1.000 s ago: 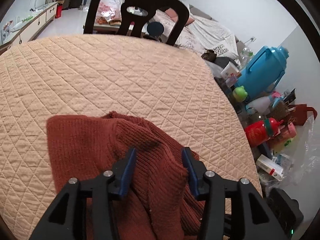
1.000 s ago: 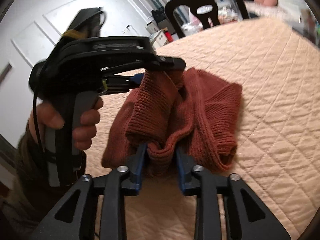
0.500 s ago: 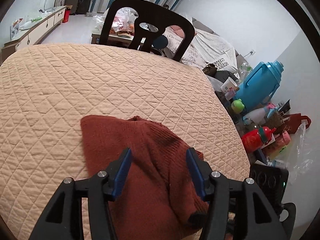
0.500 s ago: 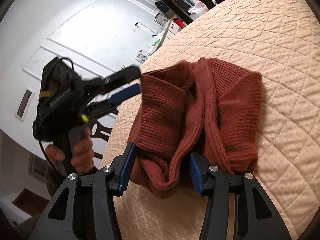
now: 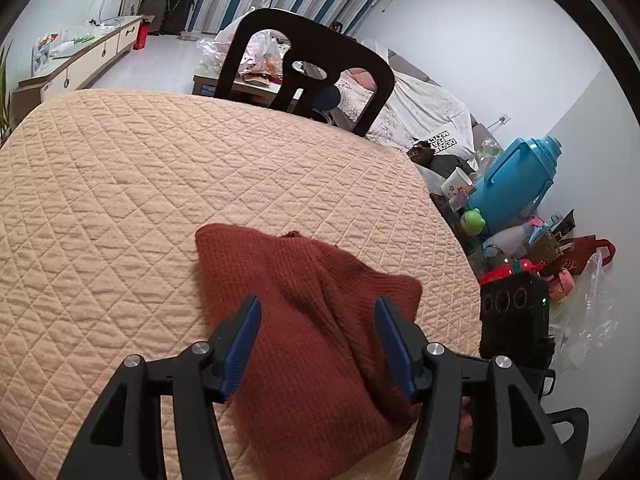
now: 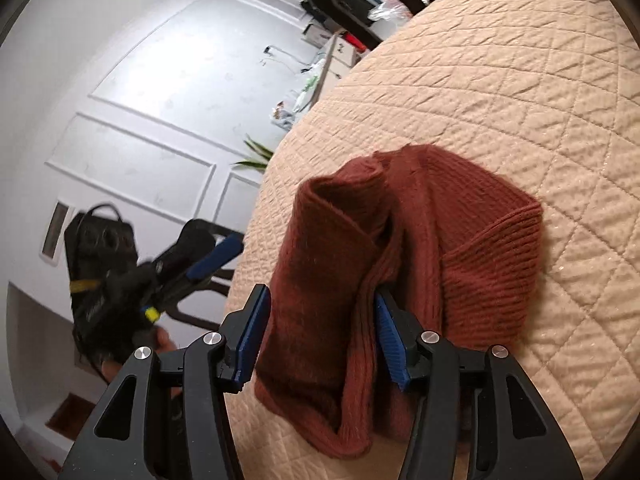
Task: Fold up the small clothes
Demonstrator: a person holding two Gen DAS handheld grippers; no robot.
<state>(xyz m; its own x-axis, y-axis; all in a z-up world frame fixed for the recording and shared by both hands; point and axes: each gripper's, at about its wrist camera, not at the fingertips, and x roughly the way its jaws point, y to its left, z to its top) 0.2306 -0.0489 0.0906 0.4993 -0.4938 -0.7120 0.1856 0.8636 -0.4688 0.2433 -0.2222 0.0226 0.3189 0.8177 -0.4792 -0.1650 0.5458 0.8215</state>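
Left wrist view: one rust-red knitted sweater (image 5: 304, 320) lies bunched on the quilted desk (image 5: 120, 180), near the edge closest to the person and toward the side where the clutter stands.
Right wrist view: the same sweater (image 6: 400, 260) shows a rolled fold on one side and a ribbed hem on the other, doubled over loosely and not yet a flat, squared packet.
Left gripper (image 5: 316, 304): its fingers stand apart above the sweater with knit showing between them, and no pad presses on it. The jaws have just been opening, which reads as a letting go.
Right gripper (image 6: 320, 294): its fingers straddle the thick near fold. The cloth lies between them, brushing one blue pad, but it is not pinched. These jaws have just been opening too.
Why so: with both grips loose, the sweater rests under its own weight on the desk, probably so a fold can settle before it is taken up anew.
Count: one garment, two grippers, four blue pads.
Progress: judged partway, since the lumpy fold needs smoothing.
Surroundings: one dark chair (image 5: 304, 60) stands at the far edge of the desk. A blue jug (image 5: 516, 184) stands among bottles and cups beyond the side edge, well apart from the sweater.
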